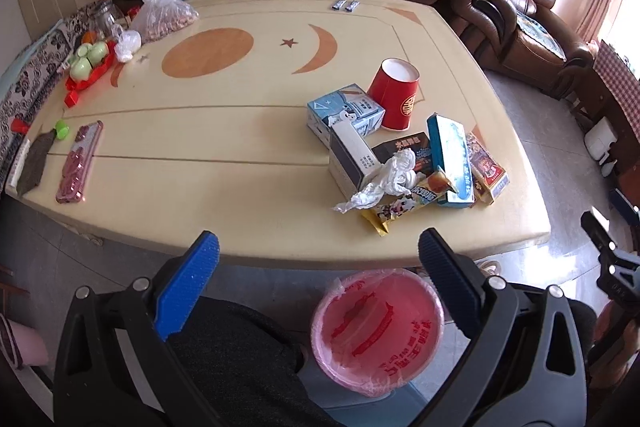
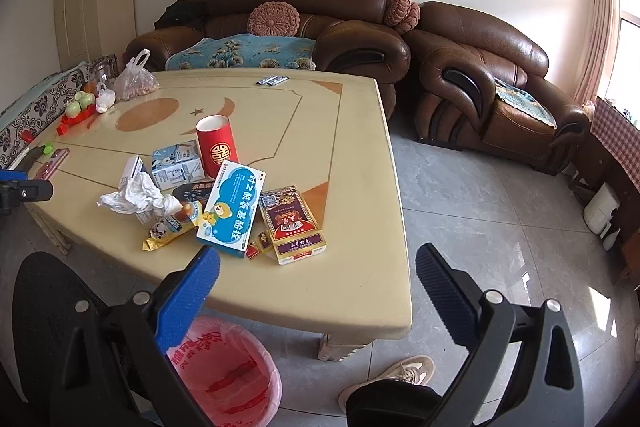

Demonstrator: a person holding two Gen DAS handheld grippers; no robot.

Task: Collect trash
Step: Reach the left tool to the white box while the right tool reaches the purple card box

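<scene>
Cream laminate table (image 1: pixel 240 147) carries the trash cluster at its near right: red paper cup (image 1: pixel 394 97), crumpled white tissue (image 1: pixel 384 183), blue rectangular carton (image 1: pixel 450 161). In the left wrist view, the left gripper (image 1: pixel 320 259) hovers empty, jaws spread, above the pink-lined round bin (image 1: pixel 378 331) on the floor.

In the right wrist view, the right gripper (image 2: pixel 318 269) hovers near the carton, jaws spread, empty. Risk: overlapping items may drag neighbours off the table edge.
</scene>
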